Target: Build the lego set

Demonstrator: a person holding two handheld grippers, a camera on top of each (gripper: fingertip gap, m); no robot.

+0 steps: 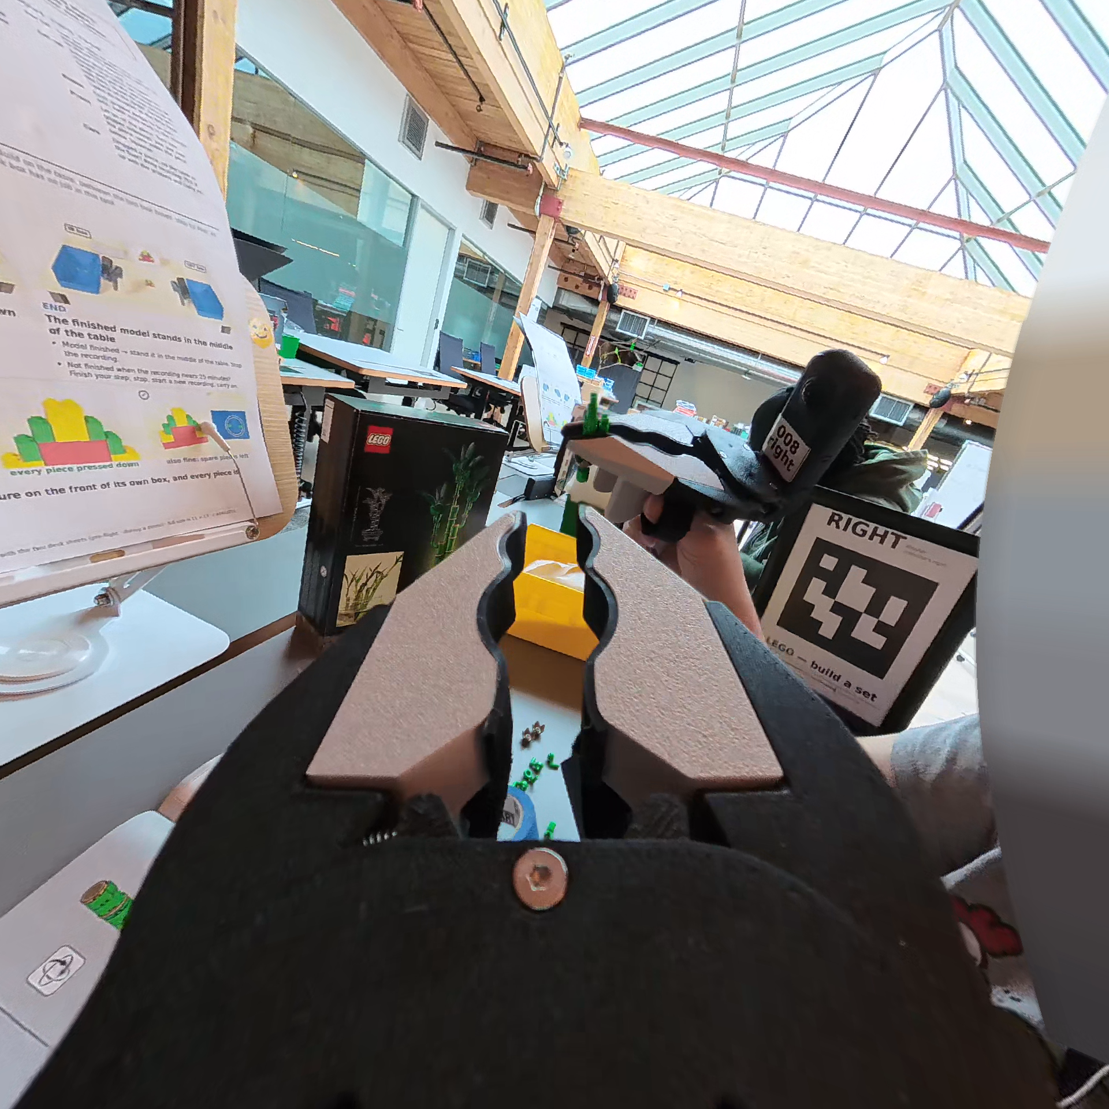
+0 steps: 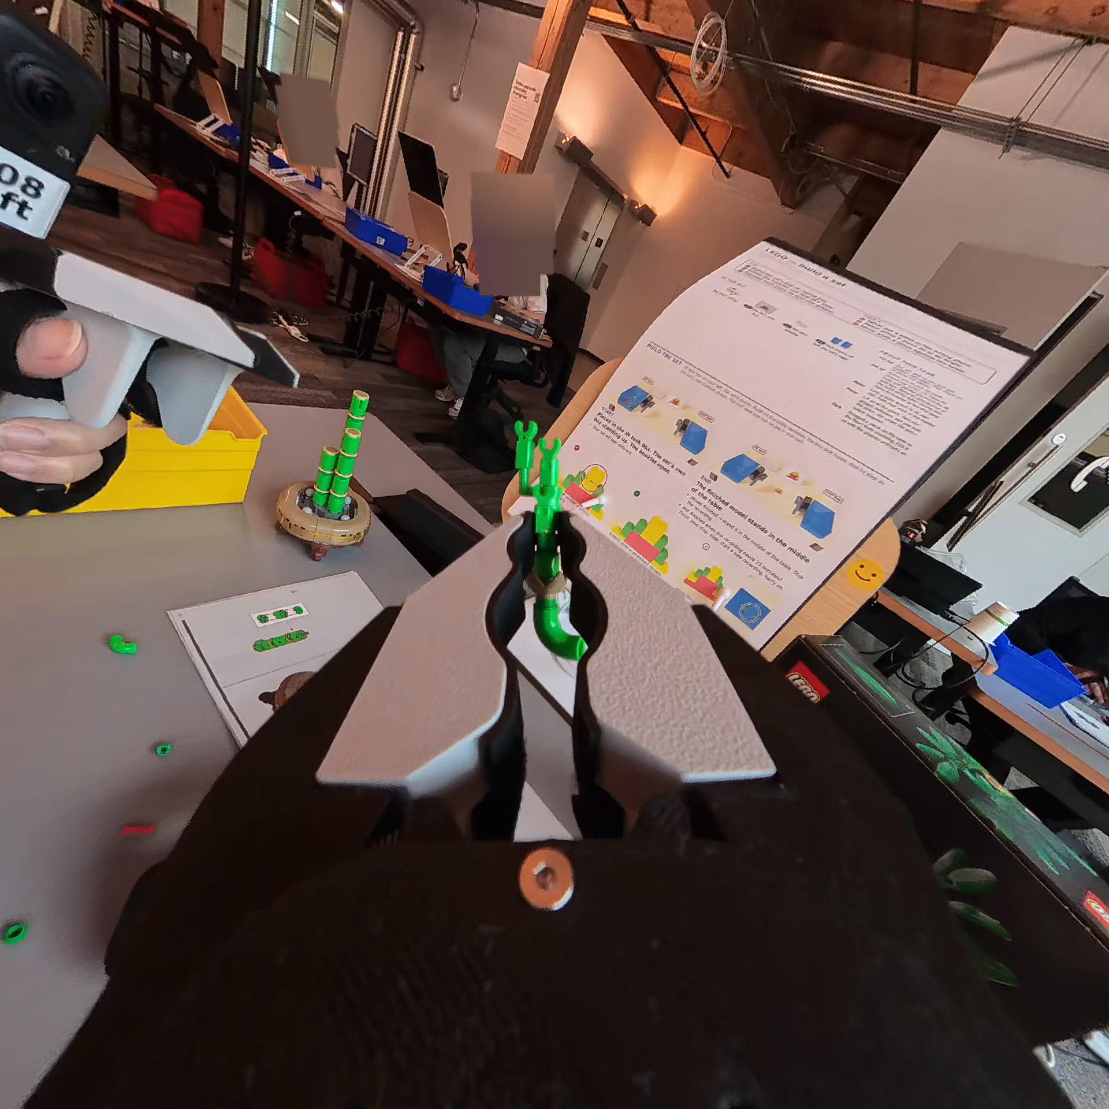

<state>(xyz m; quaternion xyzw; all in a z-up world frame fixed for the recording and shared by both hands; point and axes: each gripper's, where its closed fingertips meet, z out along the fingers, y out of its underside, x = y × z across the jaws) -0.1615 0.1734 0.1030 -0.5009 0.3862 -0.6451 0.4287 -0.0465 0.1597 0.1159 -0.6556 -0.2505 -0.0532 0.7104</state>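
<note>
Aloft, right tool (image 2: 547, 528) pinching green stem (image 2: 543, 516); left tool (image 1: 547, 528) empty.

Right gripper (image 2: 547, 531) clamped on green stem (image 2: 545, 540), forked tips sticking out past the fingertips, curved elbow end down in the gap between fingers. Bamboo model (image 2: 336, 486) upright on grey table (image 2: 90, 600), just right of yellow bin (image 2: 198, 462). Left gripper (image 2: 198, 396) upper left, over the bin; can't tell its jaw state. Booklet (image 2: 264, 648) flat on table near the model. Loose green bits (image 2: 123, 645) scattered left. Instruction sheet (image 2: 780, 432) propped up behind the stem.
</note>
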